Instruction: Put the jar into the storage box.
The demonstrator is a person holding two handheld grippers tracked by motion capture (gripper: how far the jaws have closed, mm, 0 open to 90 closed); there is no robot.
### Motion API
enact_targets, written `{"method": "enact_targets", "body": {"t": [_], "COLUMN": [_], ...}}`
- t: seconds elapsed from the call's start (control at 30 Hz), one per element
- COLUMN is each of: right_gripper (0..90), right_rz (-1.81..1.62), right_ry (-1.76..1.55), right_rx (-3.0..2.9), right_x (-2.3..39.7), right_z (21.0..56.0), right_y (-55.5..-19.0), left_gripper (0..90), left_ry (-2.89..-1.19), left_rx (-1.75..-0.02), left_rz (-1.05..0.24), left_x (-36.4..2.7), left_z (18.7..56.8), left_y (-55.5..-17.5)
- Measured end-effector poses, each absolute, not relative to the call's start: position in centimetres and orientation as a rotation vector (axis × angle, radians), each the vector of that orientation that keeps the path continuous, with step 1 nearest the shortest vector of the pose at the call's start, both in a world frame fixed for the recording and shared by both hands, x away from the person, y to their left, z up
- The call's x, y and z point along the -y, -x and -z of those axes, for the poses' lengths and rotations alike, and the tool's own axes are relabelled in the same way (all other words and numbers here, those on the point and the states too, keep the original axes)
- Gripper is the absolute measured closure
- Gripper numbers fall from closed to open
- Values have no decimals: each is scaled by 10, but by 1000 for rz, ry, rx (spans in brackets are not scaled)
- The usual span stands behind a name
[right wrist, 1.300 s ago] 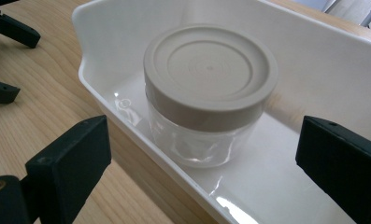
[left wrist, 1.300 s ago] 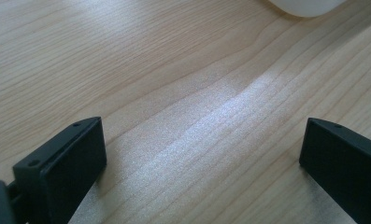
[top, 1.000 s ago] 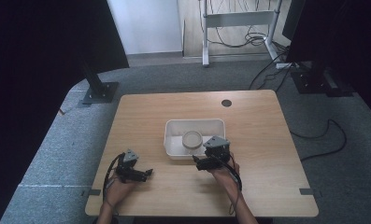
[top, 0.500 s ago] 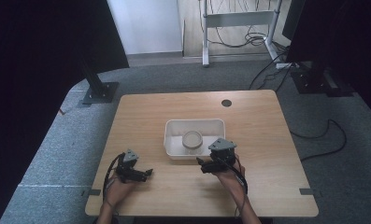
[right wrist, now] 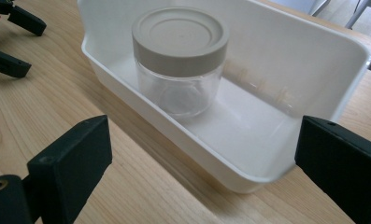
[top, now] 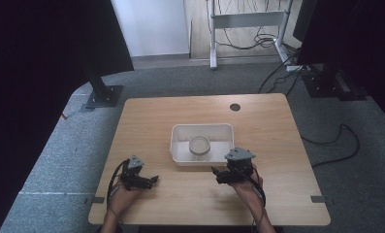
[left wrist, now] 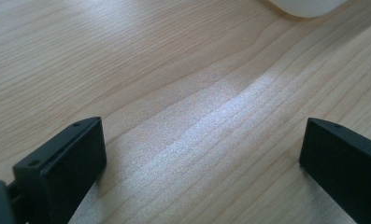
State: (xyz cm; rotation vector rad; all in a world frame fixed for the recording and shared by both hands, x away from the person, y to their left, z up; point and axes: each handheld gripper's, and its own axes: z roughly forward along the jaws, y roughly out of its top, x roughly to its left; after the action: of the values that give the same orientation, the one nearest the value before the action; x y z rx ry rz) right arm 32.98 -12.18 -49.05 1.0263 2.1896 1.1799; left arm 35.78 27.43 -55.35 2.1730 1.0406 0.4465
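Looking down from the high view, we list a light wooden bench point(top: 180, 121) carrying a white rectangular tray point(top: 178, 150) near its middle. Inside the tray stands a jar point(top: 199, 145) with a beige lid, set towards the tray's near wall. A dark round hole point(top: 235, 107) sits in the bench top at the far side. We note the left tongs point(top: 151, 180) held by the left hand point(top: 122, 196) at the near left of the bench, well apart from the tray, pointing to the right. The right tongs point(top: 214, 173) are held by the right hand point(top: 246, 187) just beside the tray's near right corner, pointing left. A grey carpeted floor point(top: 345, 160) surrounds the bench, with a loose black cable point(top: 340, 145) lying at the right.

In the left gripper view, we record the left tongs with jaws spread wide apart over bare bench wood, nothing between them. A white edge of the tray point(left wrist: 309, 5) shows at the top.

In the right gripper view, we record the right tongs with jaws likewise wide apart and holding nothing, facing the tray point(right wrist: 314, 70) close by. The jar point(right wrist: 179, 60) stands upright in it, clear-bodied, lid on. The left tongs point(right wrist: 10, 42) show farther off at the upper left, jaws apart.
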Motion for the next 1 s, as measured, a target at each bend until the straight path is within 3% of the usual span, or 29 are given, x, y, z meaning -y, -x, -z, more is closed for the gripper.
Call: {"method": "enact_targets", "body": {"t": [1.0], "right_gripper": [38], "right_rz": [-1111], "right_ry": [-1116], "right_rx": [-2143], "right_x": [180], "right_z": [511], "right_y": [-295], "left_gripper": [6], "left_ry": [-2171], "left_rx": [-1044], "left_rz": [-448], "left_x": [-274], "left_z": [554], "left_y": [-358]}}
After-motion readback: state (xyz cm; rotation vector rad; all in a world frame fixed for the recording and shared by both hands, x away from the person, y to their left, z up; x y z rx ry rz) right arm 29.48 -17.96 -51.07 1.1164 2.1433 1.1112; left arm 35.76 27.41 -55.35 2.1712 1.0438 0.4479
